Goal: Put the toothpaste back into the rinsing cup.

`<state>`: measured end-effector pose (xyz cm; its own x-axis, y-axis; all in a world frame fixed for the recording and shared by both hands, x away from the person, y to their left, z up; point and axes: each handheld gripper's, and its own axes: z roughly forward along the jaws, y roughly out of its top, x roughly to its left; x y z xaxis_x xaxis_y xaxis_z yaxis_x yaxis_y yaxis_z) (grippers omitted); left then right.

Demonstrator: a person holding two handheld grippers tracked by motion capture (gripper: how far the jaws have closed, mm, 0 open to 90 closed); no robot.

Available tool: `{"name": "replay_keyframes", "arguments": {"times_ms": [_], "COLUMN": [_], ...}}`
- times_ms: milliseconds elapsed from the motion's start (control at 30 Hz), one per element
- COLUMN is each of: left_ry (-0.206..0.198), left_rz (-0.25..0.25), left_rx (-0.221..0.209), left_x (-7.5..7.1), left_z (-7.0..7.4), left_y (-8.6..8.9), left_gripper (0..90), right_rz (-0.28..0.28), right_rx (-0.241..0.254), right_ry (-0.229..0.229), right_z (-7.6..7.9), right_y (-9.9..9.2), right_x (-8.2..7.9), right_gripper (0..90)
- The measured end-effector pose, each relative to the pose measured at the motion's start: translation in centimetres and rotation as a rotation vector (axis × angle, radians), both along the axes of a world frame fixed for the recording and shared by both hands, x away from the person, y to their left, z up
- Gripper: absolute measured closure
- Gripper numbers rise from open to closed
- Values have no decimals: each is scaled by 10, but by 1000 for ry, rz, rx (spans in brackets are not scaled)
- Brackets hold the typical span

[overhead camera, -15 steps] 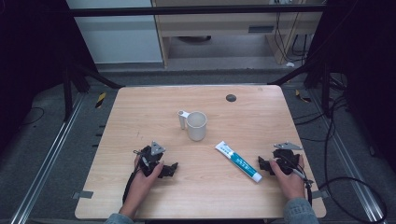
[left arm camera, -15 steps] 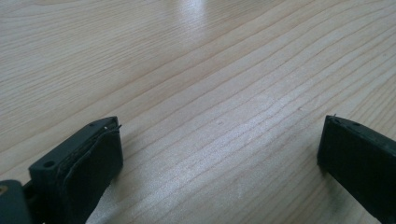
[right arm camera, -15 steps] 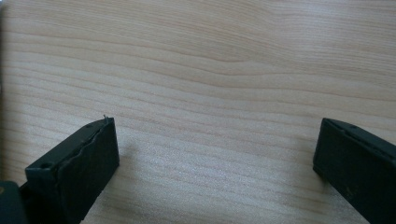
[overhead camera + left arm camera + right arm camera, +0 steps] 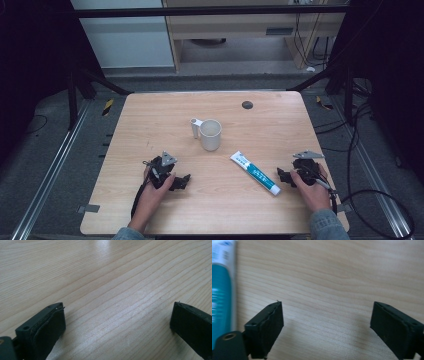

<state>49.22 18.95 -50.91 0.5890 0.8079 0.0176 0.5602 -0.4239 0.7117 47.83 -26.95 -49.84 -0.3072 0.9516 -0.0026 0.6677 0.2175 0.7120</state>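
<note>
Against the picture from half a second back, little has changed: both hands rest at the near edge of the pale wooden bench, and the white and teal toothpaste tube lies where it lay, flat and slanted, its cap end toward the right tool. That tool sits just beside the tube, jaws spread wide over bare wood with nothing between them; in the right gripper view the tube runs along the left edge, outside the jaws. So I judge no grasp has begun, and the tube is yet to be picked up. The left tool also stands apart, empty, well away from the tube. The white ceramic mug stands upright mid-bench, beyond the tube; its inside looks empty, though the bottom is hard to make out
</note>
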Motion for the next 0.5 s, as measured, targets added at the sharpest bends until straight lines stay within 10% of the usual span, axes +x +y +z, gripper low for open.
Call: {"name": "replay_keyframes", "arguments": {"times_ms": [500], "left_ry": [0], "left_rz": [3], "left_rx": [1], "left_x": [0], "left_z": [0], "left_y": [0], "left_gripper": [0], "right_rz": [165], "right_rx": [-18], "right_ry": [24], "right_z": [55], "right_y": [31], "right_x": [-8], "right_gripper": [207]}}
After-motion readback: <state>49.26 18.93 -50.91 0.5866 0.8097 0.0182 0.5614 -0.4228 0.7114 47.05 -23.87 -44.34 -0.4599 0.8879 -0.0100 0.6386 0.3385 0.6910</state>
